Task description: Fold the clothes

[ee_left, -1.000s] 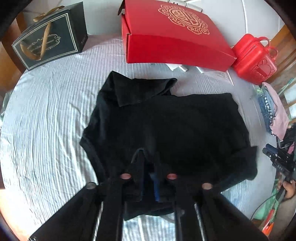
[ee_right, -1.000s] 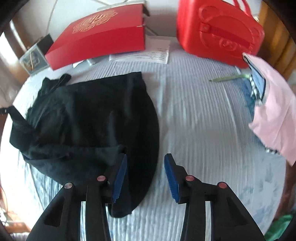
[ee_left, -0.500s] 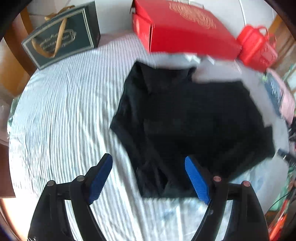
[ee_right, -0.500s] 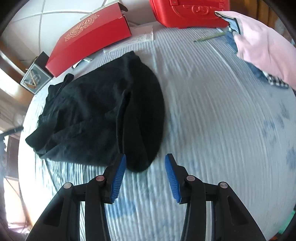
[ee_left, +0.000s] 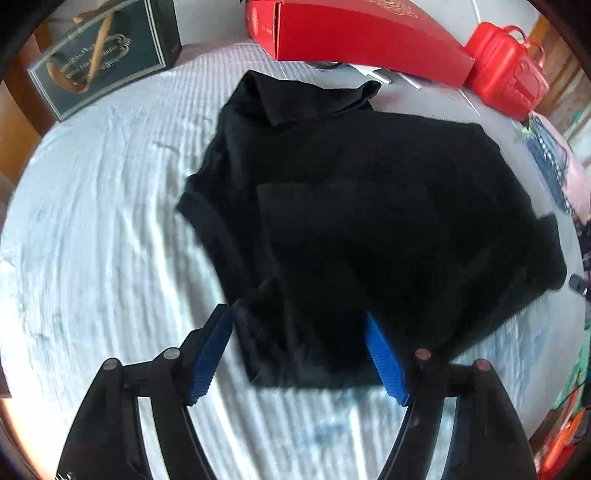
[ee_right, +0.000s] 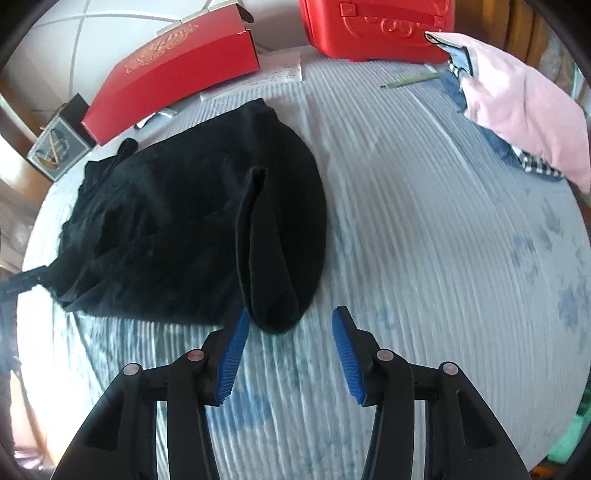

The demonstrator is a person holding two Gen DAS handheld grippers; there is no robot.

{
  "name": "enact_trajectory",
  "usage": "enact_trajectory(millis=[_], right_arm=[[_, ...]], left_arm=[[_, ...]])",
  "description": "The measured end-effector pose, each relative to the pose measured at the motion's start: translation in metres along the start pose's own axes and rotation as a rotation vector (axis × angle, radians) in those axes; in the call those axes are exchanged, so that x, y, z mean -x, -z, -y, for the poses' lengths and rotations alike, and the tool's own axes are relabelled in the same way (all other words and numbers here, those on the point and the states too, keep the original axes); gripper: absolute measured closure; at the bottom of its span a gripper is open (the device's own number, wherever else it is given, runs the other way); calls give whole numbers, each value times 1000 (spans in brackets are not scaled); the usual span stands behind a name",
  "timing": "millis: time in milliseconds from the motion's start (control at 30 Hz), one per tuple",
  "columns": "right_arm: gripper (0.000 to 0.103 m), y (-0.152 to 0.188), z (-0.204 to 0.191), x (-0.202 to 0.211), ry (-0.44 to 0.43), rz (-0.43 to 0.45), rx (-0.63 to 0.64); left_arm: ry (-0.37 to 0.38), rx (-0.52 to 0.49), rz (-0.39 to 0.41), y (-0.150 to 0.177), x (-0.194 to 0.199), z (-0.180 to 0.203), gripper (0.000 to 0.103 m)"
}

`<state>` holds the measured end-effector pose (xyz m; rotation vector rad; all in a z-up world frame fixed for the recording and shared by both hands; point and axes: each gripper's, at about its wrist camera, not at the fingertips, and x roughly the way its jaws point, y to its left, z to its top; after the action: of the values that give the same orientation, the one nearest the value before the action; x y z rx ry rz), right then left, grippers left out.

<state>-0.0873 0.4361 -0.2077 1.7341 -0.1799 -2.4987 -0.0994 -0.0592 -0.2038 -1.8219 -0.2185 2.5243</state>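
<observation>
A black collared garment (ee_left: 369,203) lies spread on the striped sheet (ee_left: 92,221), collar toward the far side. My left gripper (ee_left: 297,315) points steeply down over its near corner. The blue pads (ee_left: 214,350) stand wide apart on either side of the cloth without pressing it, and the jaws are closing. In the right wrist view the same garment (ee_right: 177,229) lies to the left, a folded strip running down its near end. My right gripper (ee_right: 291,313) hovers just below that rounded end, open and easing slightly wider, with only the tip of the cloth near its left pad (ee_right: 232,354).
A flat red box (ee_left: 362,33) and a dark gift bag (ee_left: 107,55) stand along the far edge. A red plastic case (ee_right: 376,26) sits at the back right. A pile with a pink garment (ee_right: 524,110) lies on the right side of the sheet (ee_right: 424,221).
My left gripper let go of the black cloth, opened wide and sank toward the garment's near corner. My right gripper slid back off the cloth to just below its end.
</observation>
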Motion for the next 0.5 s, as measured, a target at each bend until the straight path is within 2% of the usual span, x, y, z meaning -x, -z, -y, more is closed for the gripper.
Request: enact_trajectory(millis=[133,200,233,500], right_arm=[[56,-6,-17,-7,-5,-8,48],[56,-4,-20,-10,-1,-8,70],[56,-3,-21,-12,4,-10,77],[58,1,-11,-17,-8,-31,60]], left_arm=[[28,24,59,-1,29,5,30],[-2,19,69,8,40,0,22],[-19,16,72,13,45,-3,22],[-123,33,13,54,27,-25,22]])
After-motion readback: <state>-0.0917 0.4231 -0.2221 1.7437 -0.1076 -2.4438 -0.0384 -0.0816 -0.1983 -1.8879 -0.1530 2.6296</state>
